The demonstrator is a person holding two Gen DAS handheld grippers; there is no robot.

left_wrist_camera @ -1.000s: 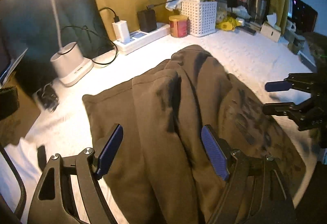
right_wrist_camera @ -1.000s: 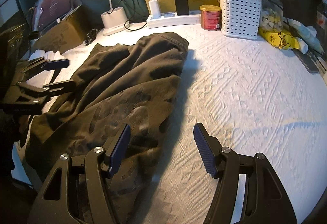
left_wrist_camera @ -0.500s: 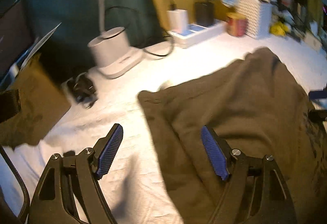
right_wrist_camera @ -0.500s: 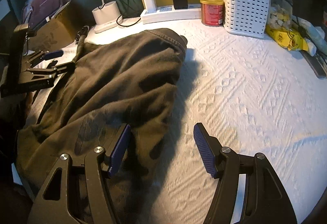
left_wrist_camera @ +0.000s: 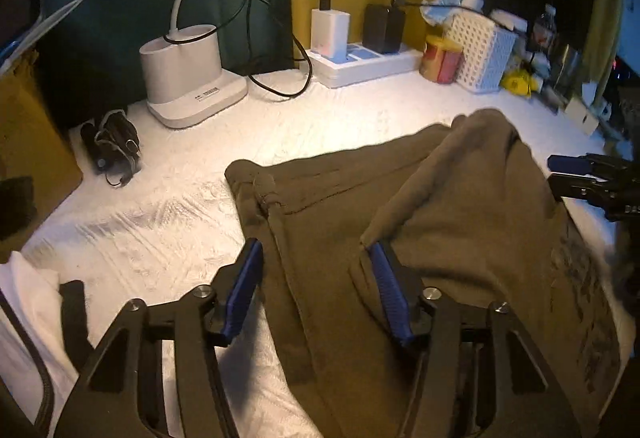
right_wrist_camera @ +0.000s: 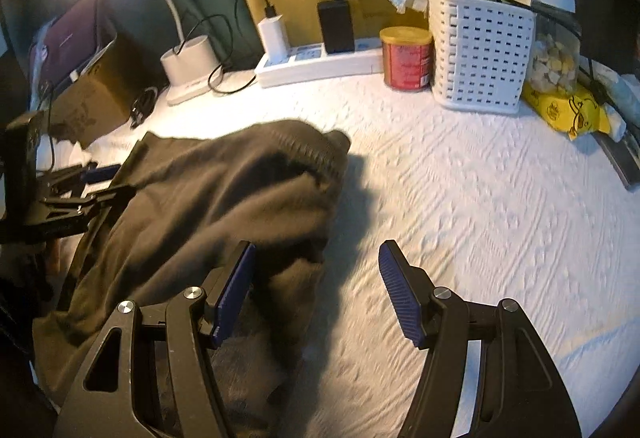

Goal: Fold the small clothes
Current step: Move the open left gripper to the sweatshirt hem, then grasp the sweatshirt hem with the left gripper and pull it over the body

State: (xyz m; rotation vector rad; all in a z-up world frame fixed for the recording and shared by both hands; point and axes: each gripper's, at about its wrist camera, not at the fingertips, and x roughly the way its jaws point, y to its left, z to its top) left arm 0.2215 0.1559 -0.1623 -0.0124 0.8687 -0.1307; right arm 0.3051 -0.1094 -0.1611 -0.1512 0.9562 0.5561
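A dark olive-brown garment (left_wrist_camera: pixel 448 234) lies crumpled on the white textured cloth (left_wrist_camera: pixel 160 222), with one part folded over another; it also shows in the right wrist view (right_wrist_camera: pixel 208 214). My left gripper (left_wrist_camera: pixel 316 290) is open and empty, low over the garment's left edge, with the edge between its fingers. My right gripper (right_wrist_camera: pixel 316 290) is open and empty over the garment's right edge; it shows at the far right of the left wrist view (left_wrist_camera: pixel 576 174). The left gripper shows at the left of the right wrist view (right_wrist_camera: pixel 96 182).
At the back stand a white lamp base (left_wrist_camera: pixel 188 78), a power strip with chargers (left_wrist_camera: pixel 360 58), a red tin (right_wrist_camera: pixel 406 58) and a white perforated basket (right_wrist_camera: pixel 480 50). A cardboard box (right_wrist_camera: pixel 92 94) and a small black item (left_wrist_camera: pixel 114 150) sit at the left.
The left gripper has swung left from over the garment's middle to its left edge. The right gripper has moved forward along the right edge. The garment has shifted a little.
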